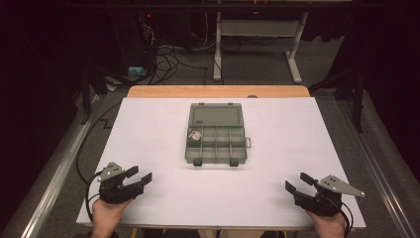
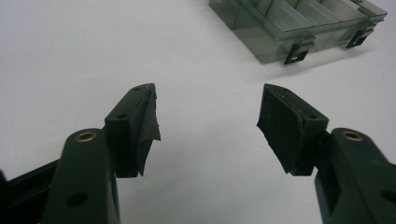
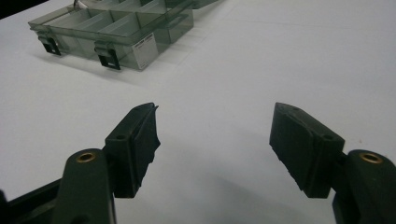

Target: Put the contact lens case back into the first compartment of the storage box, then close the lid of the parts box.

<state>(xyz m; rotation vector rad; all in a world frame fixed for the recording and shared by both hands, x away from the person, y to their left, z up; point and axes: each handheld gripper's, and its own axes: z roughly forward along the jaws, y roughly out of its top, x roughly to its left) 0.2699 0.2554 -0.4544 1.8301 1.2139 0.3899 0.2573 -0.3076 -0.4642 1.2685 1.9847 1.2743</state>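
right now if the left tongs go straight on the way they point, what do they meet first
Probably the near front corner of the box, by its latches; it lies ahead, a little to the right of the open left tongs. Only bare table lies between.

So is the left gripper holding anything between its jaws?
No, the left gripper has its jaws standing wide apart over bare white table, with the compartment box lying farther off, untouched.

A white sheet (image 1: 148, 148) covers a wooden table (image 1: 218, 91); behind it, cables (image 1: 168, 57) trail over grey floor beside a white desk frame (image 1: 257, 34).
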